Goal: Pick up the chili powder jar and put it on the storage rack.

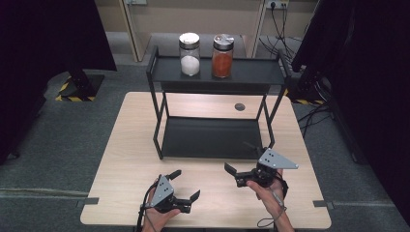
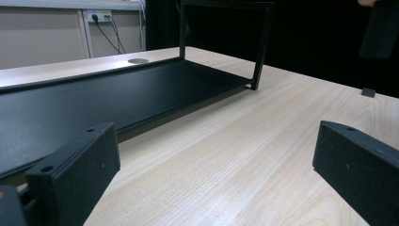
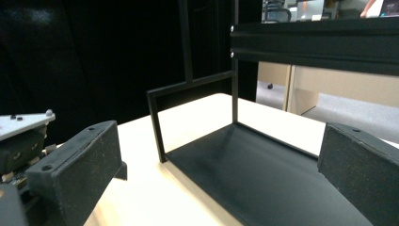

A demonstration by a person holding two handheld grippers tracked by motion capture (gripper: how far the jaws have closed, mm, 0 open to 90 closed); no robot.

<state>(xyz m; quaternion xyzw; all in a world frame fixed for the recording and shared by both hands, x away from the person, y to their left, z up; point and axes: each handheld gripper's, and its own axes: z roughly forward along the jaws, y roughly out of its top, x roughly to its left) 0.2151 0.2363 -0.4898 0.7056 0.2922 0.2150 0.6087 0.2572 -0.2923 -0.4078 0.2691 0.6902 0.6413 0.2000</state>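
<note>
The black two-tier rack (image 1: 212,137) is what both grippers sit nearest, standing in the middle of the wooden table (image 1: 121,159) with its long side running left to right across the high view, open front toward the person. Its lower shelf lies flat on the table, bare as far as I can see; in the left gripper view the shelf (image 2: 94,101) stretches away lengthwise and its near end is cut off by the frame edge. In the right gripper view the upper shelf (image 3: 320,42) crosses overhead, so whatever stands on it is hidden there.

From above, the top shelf carries two glass jars side by side, upright: a jar of white grains (image 1: 189,54) at left and a jar of orange-red grains (image 1: 223,56) at right, close but apart.

The left gripper (image 1: 185,185) rests low at the table's near edge, jaws spread wide, empty. The right gripper (image 1: 241,159) is just in front of the rack's right front leg, jaws likewise parted around nothing; its far jaw is hard to make out against the dark shelf.
</note>
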